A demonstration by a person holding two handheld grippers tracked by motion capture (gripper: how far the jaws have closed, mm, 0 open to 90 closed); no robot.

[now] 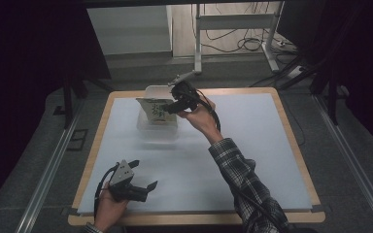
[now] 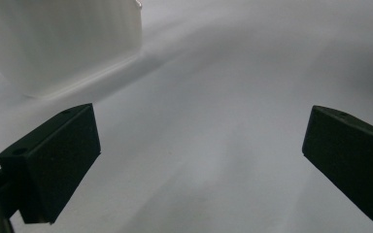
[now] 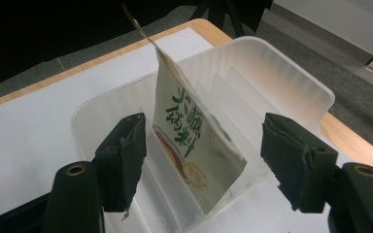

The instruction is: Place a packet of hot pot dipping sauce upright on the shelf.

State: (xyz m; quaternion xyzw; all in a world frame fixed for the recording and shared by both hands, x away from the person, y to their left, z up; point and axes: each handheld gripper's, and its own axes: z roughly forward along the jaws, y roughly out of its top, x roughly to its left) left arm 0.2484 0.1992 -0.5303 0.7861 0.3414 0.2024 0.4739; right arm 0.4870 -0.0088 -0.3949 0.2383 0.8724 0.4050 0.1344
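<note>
Translucent plastic tub (image 3: 291, 82) near the table's far edge holds a leaning sachet (image 3: 194, 141), right gripper (image 3: 201, 160) reaching over it, jaws apart and gripping nothing, while left gripper (image 2: 199, 160) rests open and empty near the front-left corner.

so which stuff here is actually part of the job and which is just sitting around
In the job:
- packet, standing tilted in the tub
- clear plastic tub
- right gripper, jaws open either side of the packet, pads off it

Just there:
- left gripper, open, low over the white mat
- metal stand and cables behind the table
</note>
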